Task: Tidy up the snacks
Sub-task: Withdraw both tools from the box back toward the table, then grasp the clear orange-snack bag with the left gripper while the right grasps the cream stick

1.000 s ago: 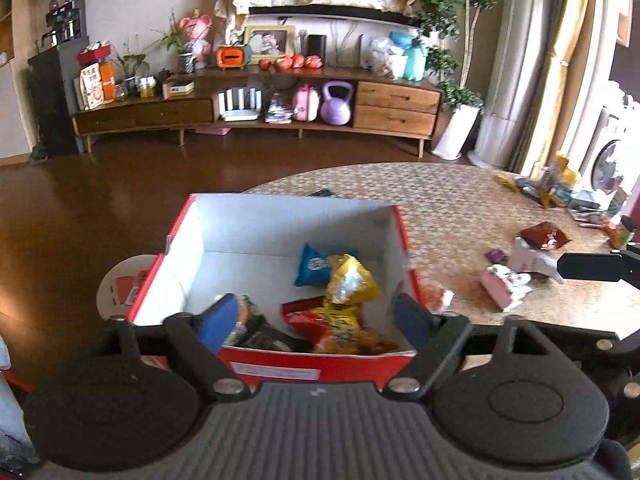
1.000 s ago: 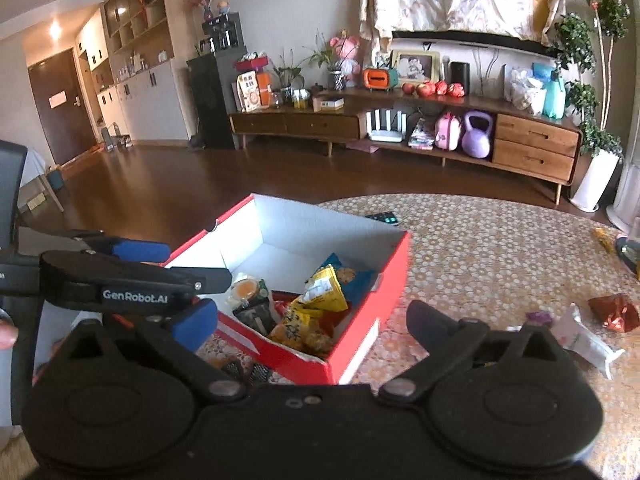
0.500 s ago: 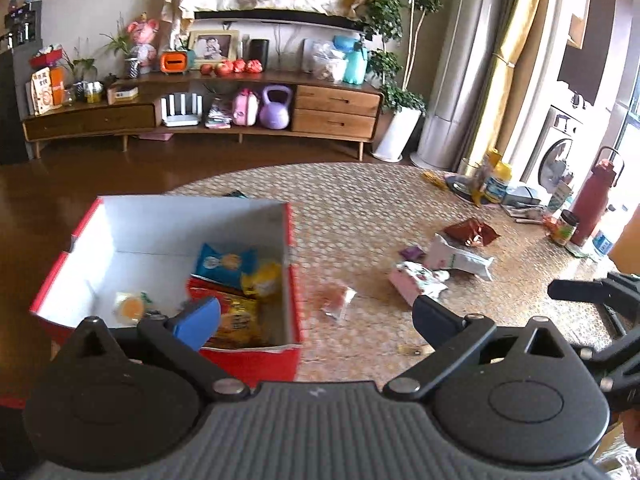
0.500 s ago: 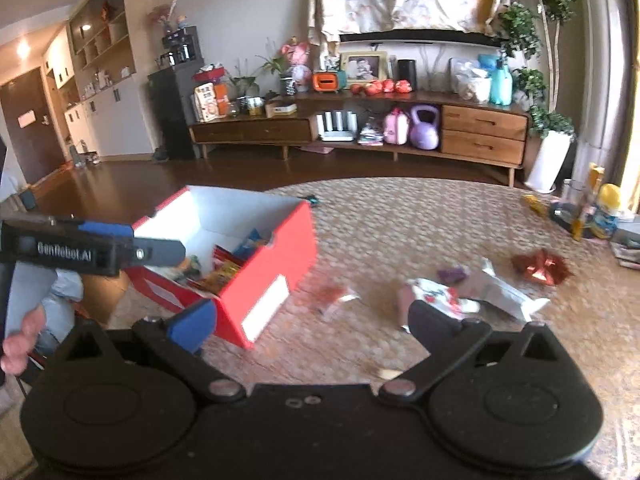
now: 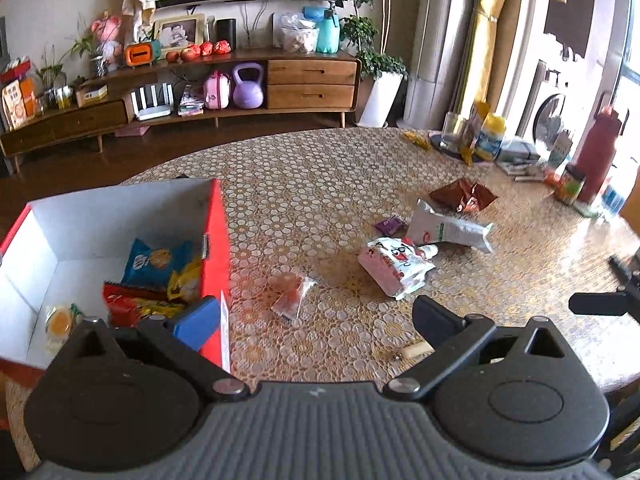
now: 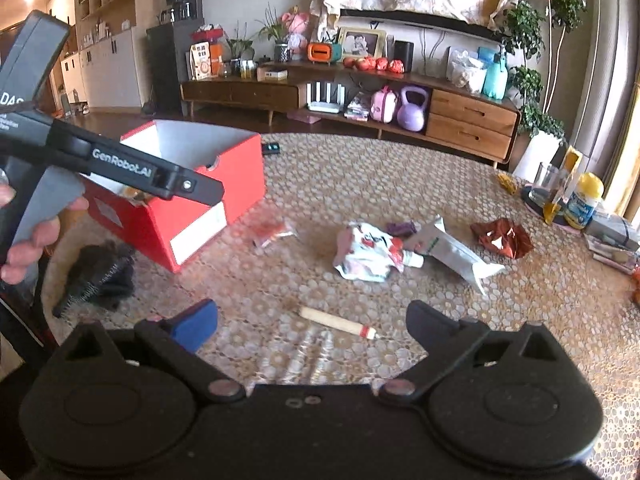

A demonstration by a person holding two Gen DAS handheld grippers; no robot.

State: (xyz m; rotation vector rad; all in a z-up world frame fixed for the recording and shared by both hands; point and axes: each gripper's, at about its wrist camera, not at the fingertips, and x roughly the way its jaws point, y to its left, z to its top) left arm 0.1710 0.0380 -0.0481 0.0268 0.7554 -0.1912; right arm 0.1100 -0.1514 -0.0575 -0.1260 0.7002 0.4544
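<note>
Leftmost, the red box (image 5: 216,248) (several snacks inside) sits on the desk (image 5: 320,184); right of it lie a clear packet (image 5: 290,292), then a white-red pouch (image 5: 394,264). Both grippers, left gripper (image 5: 316,316) and right gripper (image 6: 312,320), have jaws spread, empty.

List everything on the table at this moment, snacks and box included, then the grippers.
box: one, red outside, white inside, table's left, several snack packets in it
clear packet: one, reddish contents, beside the box
pink-white pouch: one, table centre
white bag: one, behind the pouch
purple wrapper: one, small, beside the bag
red-brown foil packet: one, farther back
stick snack: one, beige, red tip, nearest
left gripper: open, empty
right gripper: open, empty
</note>
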